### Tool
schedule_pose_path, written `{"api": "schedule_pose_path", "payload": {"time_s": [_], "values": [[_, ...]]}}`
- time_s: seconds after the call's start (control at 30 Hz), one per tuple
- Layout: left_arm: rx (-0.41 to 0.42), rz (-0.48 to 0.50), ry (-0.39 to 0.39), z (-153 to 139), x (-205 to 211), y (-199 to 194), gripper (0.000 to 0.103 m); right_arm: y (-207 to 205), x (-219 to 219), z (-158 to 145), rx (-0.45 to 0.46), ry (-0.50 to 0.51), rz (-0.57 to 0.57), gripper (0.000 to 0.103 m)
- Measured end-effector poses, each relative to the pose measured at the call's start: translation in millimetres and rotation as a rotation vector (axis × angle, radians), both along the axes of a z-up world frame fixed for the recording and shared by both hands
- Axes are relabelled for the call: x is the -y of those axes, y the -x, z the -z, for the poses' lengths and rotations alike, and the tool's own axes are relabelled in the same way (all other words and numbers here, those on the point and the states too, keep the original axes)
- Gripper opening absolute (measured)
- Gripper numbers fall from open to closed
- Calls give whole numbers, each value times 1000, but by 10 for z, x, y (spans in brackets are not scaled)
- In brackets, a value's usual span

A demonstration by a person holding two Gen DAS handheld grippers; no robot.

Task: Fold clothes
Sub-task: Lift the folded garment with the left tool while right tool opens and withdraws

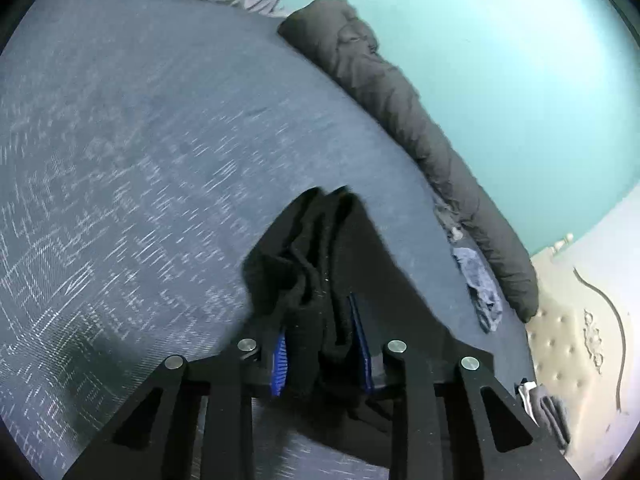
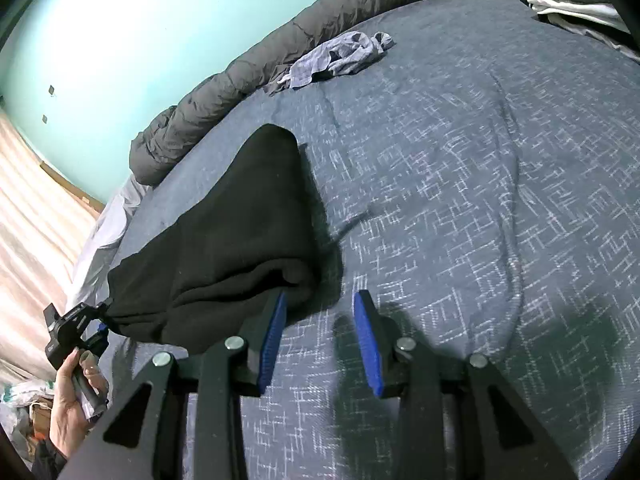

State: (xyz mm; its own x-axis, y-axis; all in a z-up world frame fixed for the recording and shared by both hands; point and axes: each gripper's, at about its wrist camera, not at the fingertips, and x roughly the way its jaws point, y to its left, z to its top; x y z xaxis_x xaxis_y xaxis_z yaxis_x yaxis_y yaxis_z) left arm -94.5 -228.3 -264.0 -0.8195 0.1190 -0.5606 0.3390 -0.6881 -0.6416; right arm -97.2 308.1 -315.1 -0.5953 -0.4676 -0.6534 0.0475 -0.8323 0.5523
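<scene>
The black garment (image 1: pixel 316 264), bunched and creased at lower centre, is clamped in the left gripper (image 1: pixel 320 344); the right gripper (image 2: pixel 320 336) jaws stand apart, empty.

Teal wall (image 1: pixel 500 60) behind bed with blue patterned cover (image 2: pixel 460 200), grey duvet roll (image 1: pixel 420 128) along wall, cream tufted headboard (image 1: pixel 568 340).

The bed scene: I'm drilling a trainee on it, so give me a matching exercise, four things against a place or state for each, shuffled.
Things:
1. black garment
2. right gripper
3. rolled grey duvet
4. crumpled blue-grey cloth

Places or states:
A. along the turquoise wall
B. open, nothing between its fingers
C. gripped by the left gripper
D. loose on the bedspread beside the duvet

Pairs: 1-C, 2-B, 3-A, 4-D
</scene>
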Motion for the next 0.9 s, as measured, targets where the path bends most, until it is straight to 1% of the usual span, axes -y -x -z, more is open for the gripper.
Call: {"api": "schedule_pose_path", "payload": {"time_s": [0.13, 0.23, 0.33, 0.47, 0.57, 0.67, 0.73, 0.83, 0.9], "values": [[-43, 31, 37, -253, -159, 19, 26, -11, -71, -29, -6, 20, 11, 35], [-63, 82, 116, -498, -427, 101, 25, -23, -140, -68, -15, 35, 22, 35], [-71, 146, 203, -723, -780, 215, 25, -19, -259, -91, -18, 55, 39, 35], [-81, 234, 256, -919, -1291, 356, 24, -19, -437, -112, -16, 72, 77, 35], [-81, 311, 296, -985, -1759, 510, 24, -21, -561, -124, -18, 97, 101, 35], [-68, 409, 353, -979, -2340, 646, 23, -24, -663, -128, -17, 123, 126, 35], [-59, 468, 381, -909, -2685, 721, 22, -20, -717, -120, -14, 141, 136, 36], [-9, 563, 417, -615, -3201, 847, 20, -10, -765, -98, -9, 151, 145, 36], [38, 627, 443, -362, -3504, 914, 19, -4, -794, -82, -5, 155, 149, 36]]}}
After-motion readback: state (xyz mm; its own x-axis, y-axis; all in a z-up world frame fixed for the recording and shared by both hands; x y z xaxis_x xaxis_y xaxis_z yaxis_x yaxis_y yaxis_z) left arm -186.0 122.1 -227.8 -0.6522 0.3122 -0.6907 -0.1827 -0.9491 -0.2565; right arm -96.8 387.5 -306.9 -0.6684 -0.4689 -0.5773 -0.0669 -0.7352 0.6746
